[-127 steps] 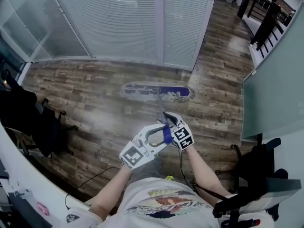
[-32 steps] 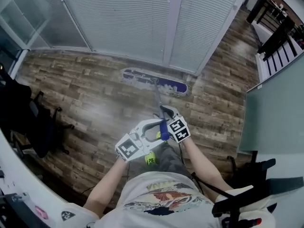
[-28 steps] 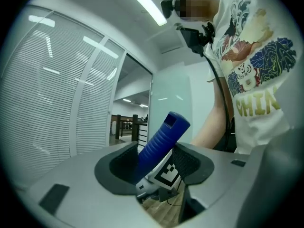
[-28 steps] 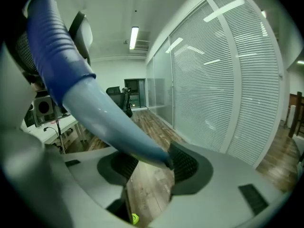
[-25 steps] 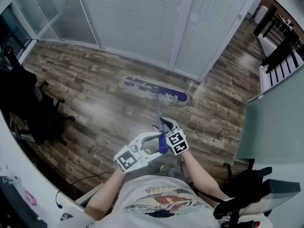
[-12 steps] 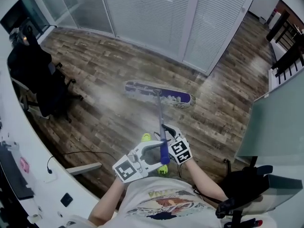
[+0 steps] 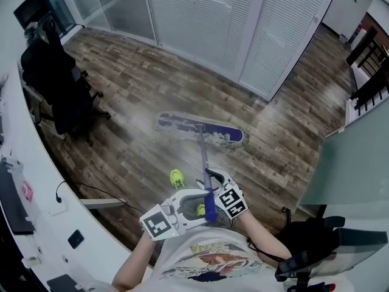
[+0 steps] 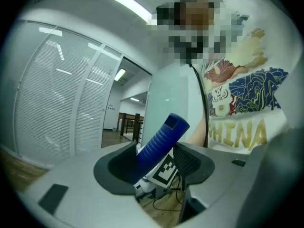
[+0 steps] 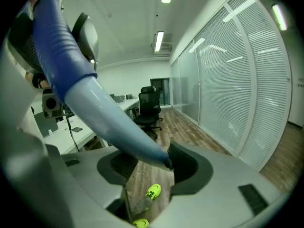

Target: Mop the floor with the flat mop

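Head view looks down on a brown plank floor (image 7: pixel 121 108), where the mop head (image 7: pixel 200 128) lies flat a little way out from the white blinds (image 7: pixel 206 17). Well to the left of the mop head stands a black office chair (image 7: pixel 64 84). A curved white bench (image 7: pixel 30 181) runs lower left of it, with a black cable (image 7: pixel 91 190) on the planks just beside the bench. On the person's side of the mop head are two yellow shoes (image 7: pixel 177 178). From the middle of the mop head a thin pole (image 7: pixel 202 154) rises toward the person and ends in a blue grip (image 7: pixel 210 210). The left tool (image 7: pixel 205 203) is clamped on that blue grip with its jaws standing wide; the left gripper view shows the ribbed grip slanting between the pads. The right tool (image 7: pixel 211 176) sits nearer the mop head, closed on the pale pole. Right of the mop head stands a frosted glass panel (image 7: pixel 346 169), with another dark chair (image 7: pixel 316 248) at its foot.
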Available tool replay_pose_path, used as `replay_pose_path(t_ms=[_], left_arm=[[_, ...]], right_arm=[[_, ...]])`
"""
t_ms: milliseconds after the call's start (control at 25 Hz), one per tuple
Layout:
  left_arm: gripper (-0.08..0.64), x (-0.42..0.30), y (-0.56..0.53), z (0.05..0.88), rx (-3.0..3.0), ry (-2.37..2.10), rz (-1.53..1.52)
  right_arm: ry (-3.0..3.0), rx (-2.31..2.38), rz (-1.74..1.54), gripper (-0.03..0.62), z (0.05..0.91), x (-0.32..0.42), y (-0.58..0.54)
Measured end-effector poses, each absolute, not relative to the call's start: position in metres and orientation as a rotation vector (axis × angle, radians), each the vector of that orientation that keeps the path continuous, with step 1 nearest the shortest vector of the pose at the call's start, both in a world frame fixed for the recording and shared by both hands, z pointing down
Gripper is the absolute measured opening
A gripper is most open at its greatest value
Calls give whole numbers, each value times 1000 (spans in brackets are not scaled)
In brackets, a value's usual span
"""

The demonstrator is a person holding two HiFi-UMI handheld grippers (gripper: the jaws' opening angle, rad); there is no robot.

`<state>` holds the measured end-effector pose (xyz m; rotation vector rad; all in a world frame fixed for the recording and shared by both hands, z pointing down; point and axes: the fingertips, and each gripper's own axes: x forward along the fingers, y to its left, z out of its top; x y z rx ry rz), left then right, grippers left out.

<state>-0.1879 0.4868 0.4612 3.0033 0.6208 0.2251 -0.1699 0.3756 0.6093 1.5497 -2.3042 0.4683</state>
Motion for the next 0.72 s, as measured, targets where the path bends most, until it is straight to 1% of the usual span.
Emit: replay_pose_path(t_ms=[240, 440, 720], left_arm=[[216, -173, 457, 441, 3000, 461, -57], [216, -172, 444, 453, 3077, 589, 179], [216, -157, 380, 464, 3084, 561, 161]], right_arm=[[-2358, 1610, 455, 198, 598, -157, 350], [-2292, 1474, 417, 196, 604, -157, 335], [-2249, 1479, 403, 196, 617, -139, 267]])
